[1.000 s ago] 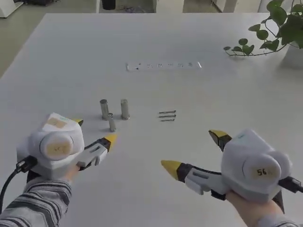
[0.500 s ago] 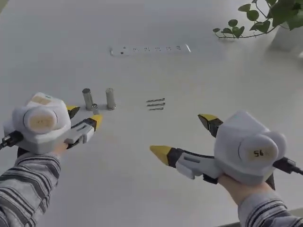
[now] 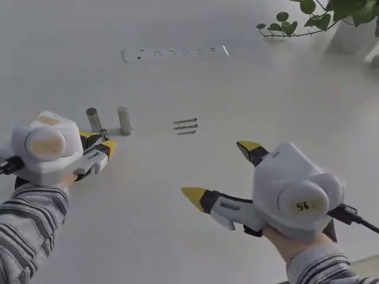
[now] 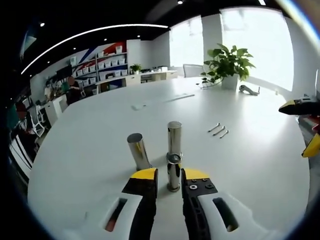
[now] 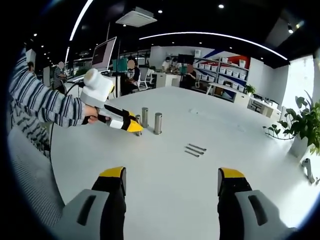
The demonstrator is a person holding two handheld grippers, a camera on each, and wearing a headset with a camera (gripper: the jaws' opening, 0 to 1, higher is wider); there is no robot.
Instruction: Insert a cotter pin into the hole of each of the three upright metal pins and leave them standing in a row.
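Note:
Three metal pins stand upright at the left of the white table: two tall ones (image 3: pixel 93 119) (image 3: pixel 124 120) and a short one (image 3: pixel 103 134) in front of them. My left gripper (image 3: pixel 98 140) straddles the short pin (image 4: pixel 173 172), jaws narrowed to a small gap; a sliver of space still shows on the pin's left side. Three cotter pins (image 3: pixel 185 126) lie side by side right of the metal pins, also in the left gripper view (image 4: pixel 218 130). My right gripper (image 3: pixel 220 171) hovers open and empty over the near table, well short of the cotter pins (image 5: pixel 195 149).
A white power strip (image 3: pixel 174 53) lies at the back of the table. A potted plant (image 3: pixel 320 15) stands at the far right corner. Office shelves, desks and people are in the background beyond the table.
My left gripper has moved forward to the short pin and its jaws have narrowed around it. The right gripper stays open with little movement; the head camera has shifted.

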